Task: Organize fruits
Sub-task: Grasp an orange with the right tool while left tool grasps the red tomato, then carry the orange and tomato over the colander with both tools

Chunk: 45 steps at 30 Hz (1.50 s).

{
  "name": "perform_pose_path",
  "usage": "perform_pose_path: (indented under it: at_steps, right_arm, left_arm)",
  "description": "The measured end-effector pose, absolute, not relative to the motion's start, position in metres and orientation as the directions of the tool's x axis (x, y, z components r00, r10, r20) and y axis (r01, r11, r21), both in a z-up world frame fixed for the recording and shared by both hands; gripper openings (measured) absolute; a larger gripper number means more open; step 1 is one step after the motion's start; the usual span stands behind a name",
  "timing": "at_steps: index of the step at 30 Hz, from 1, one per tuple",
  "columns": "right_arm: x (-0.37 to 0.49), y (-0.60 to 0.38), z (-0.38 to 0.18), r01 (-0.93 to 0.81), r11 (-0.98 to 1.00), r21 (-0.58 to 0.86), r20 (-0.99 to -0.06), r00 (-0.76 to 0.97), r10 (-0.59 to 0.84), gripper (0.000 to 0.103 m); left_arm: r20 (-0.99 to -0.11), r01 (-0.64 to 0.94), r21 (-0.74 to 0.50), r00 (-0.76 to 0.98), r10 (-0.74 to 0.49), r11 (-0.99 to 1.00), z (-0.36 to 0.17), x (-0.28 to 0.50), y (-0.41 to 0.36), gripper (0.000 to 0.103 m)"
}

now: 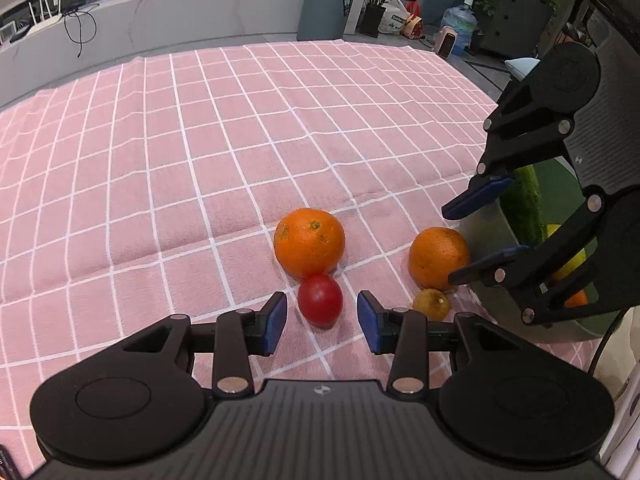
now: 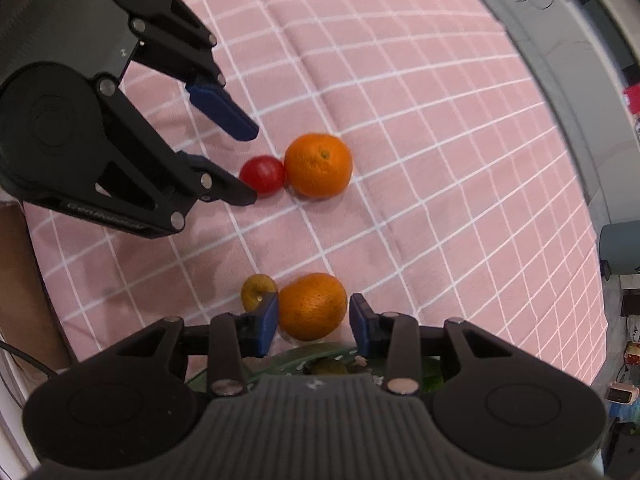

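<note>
On the pink checked cloth (image 1: pixel 200 152), low in the middle of the left wrist view, the left hand-held gripper (image 1: pixel 322 318) is open around a red tomato (image 1: pixel 320 300) touching an orange (image 1: pixel 309 241). At the bottom of the right wrist view, the right hand-held gripper (image 2: pixel 314 318) is open around a second orange (image 2: pixel 312 306), beside a small yellow fruit (image 2: pixel 256 290).

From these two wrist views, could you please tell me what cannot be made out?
- Bowl contents: left wrist view, mostly hidden behind the right gripper; only yellow and orange patches show.
- Same bowl: right wrist view, covered by that gripper's body.
- Small yellowish fruit: right wrist view, partly hidden behind a blue pad; kind unclear.
</note>
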State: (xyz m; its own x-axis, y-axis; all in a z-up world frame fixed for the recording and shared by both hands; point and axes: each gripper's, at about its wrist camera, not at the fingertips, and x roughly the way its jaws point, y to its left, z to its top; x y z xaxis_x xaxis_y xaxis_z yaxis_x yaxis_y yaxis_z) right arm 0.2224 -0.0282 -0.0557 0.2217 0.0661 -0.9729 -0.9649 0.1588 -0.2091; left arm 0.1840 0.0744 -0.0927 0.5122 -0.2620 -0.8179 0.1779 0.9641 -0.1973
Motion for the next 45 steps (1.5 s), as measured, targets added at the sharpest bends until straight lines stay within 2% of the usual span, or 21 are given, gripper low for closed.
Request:
perform_pose_path:
  at_steps: [11,13,17,23,35,45]
  right_arm:
    - [0.237,-0.023,-0.064,-0.975,0.171,-0.143,-0.989,0.147,0.014,0.038]
    - [0.239,-0.022,-0.063,-0.974,0.180,-0.139,-0.990,0.143,0.013,0.038]
    - [0.239,-0.020,-0.067,-0.970,0.188,-0.153,-0.988,0.155,-0.003,0.040]
    - [0.234,-0.019,-0.067,-0.963,0.201,-0.177,-0.984,0.181,0.001,0.039]
    - [0.215,-0.045,-0.016,-0.919,0.348,-0.183,-0.937,0.270,0.221,0.038]
    - [0.176,-0.132,0.033,-0.762,0.645,-0.059,-0.804,0.419,0.421,0.038]
  left_arm:
    - [-0.821,0.167,-0.221,0.499,-0.276,0.961,-0.107,0.194,0.076,0.048]
    - [-0.822,0.169,-0.215,0.500,-0.272,0.962,-0.107,0.195,0.075,0.045]
    - [-0.828,0.189,-0.192,0.496,-0.263,0.963,-0.105,0.193,0.068,0.030]
    - [-0.823,0.162,-0.182,0.515,-0.240,0.970,-0.100,0.187,0.070,0.028]
    - [-0.767,0.146,-0.168,0.602,-0.222,0.975,-0.052,0.156,0.067,0.028]
    - [-0.715,0.223,-0.194,0.635,-0.293,0.955,-0.013,0.141,0.032,0.028]
